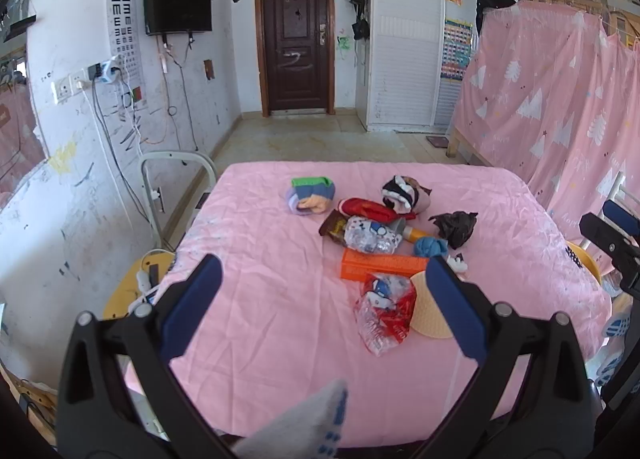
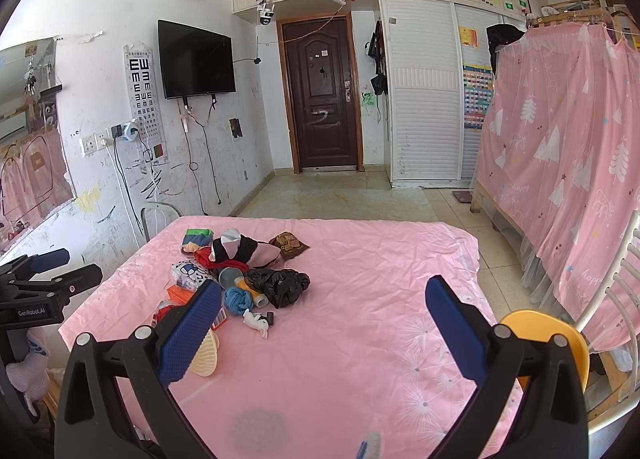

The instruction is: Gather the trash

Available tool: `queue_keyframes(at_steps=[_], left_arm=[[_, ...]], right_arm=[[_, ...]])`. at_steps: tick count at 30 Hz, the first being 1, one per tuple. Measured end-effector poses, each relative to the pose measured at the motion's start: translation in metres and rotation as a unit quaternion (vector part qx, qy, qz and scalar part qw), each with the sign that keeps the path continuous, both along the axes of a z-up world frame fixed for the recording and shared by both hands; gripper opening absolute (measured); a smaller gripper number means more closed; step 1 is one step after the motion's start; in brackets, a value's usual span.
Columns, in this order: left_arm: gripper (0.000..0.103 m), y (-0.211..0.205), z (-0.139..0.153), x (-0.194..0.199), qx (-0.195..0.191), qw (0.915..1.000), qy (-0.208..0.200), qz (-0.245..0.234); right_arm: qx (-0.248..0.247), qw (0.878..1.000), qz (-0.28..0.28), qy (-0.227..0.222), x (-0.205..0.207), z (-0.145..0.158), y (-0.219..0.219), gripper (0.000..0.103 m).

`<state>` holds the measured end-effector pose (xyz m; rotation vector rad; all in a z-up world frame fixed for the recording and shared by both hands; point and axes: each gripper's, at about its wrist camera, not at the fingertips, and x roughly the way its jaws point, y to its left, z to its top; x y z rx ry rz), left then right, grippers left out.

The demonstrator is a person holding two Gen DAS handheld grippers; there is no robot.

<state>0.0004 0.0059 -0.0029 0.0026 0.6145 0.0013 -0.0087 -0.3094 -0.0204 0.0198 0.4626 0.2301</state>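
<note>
A pile of trash and clutter lies on the pink-covered table [image 1: 280,339]: a crumpled plastic bottle with red label [image 1: 384,311], an orange box [image 1: 380,265], a second crushed bottle [image 1: 370,237], a black plastic bag [image 1: 456,227], a brown snack wrapper [image 1: 334,227] and rolled socks. My left gripper [image 1: 324,271] is open and empty, held above the near table, left of the pile. My right gripper [image 2: 324,295] is open and empty over the table's bare right half; the black bag [image 2: 282,285] and the pile lie to its left. The left gripper also shows in the right wrist view [image 2: 52,271].
A beige round disc [image 1: 430,315] lies by the near bottle. A blue cloth ball [image 1: 430,247] and a small white figure [image 2: 258,323] sit beside the pile. Yellow stools [image 2: 548,343] stand at both sides. A pink curtain [image 1: 560,107] hangs on the right.
</note>
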Motion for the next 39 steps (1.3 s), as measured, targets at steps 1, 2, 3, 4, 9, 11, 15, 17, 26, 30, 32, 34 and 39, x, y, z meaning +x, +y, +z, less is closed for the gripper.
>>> queue_keyframes(at_steps=[1,2,3,4,9,11,15,17,26,30,32,34,39], left_arm=[[0.097,0.0009,-0.0002,0.0,0.0,1.0,0.0,0.0],[0.097,0.0,-0.0002,0.0,0.0,1.0,0.0,0.0],[0.097,-0.0003,-0.0001,0.0001,0.001,1.0,0.0,0.0],[0.097,0.0019,-0.0009,-0.0001,0.0,1.0,0.0,0.0],[0.097,-0.0005,0.0,0.0002,0.001,1.0,0.001,0.0],[0.097,0.001,-0.0004,0.0002,0.001,1.0,0.0,0.0],[0.097,0.0015,-0.0005,0.0003,0.001,1.0,0.001,0.0],[0.097,0.0009,-0.0003,0.0004,0.001,1.0,0.001,0.0],[0.097,-0.0002,0.0001,0.0002,0.002,1.0,0.001,0.0],[0.097,-0.0005,0.0002,0.0002,0.002,1.0,0.001,0.0],[0.097,-0.0002,0.0001,0.0003,0.002,1.0,0.001,0.0],[0.097,0.0002,-0.0001,0.0003,0.002,1.0,0.001,0.0],[0.097,-0.0006,0.0002,0.0002,0.003,1.0,0.001,0.0]], right_arm=[[0.0,1.0,0.0,0.0,0.0001,-0.0001,0.0,0.092],[0.0,1.0,0.0,0.0,0.0001,-0.0001,0.0001,0.092],[0.0,1.0,0.0,0.001,0.0002,-0.0001,0.0001,0.092],[0.0,1.0,0.0,0.0,0.0001,0.0,0.0001,0.092],[0.0,1.0,-0.001,0.0,0.001,0.0003,0.0003,0.092],[0.001,1.0,-0.001,0.0,0.0013,0.0004,0.0,0.092],[0.0,1.0,-0.001,0.001,-0.0005,-0.0008,-0.0001,0.092],[0.0,1.0,-0.001,0.0,-0.0002,-0.0008,0.0,0.092],[0.0,1.0,-0.001,0.0,-0.0003,-0.0013,0.0003,0.092],[0.0,1.0,-0.001,0.001,0.0007,-0.0004,-0.0015,0.092],[-0.001,1.0,-0.002,0.001,0.0006,-0.0005,-0.0005,0.092],[0.0,1.0,-0.001,0.001,0.0007,-0.0006,-0.0005,0.092],[-0.001,1.0,-0.001,0.001,0.0006,-0.0014,-0.0006,0.092]])
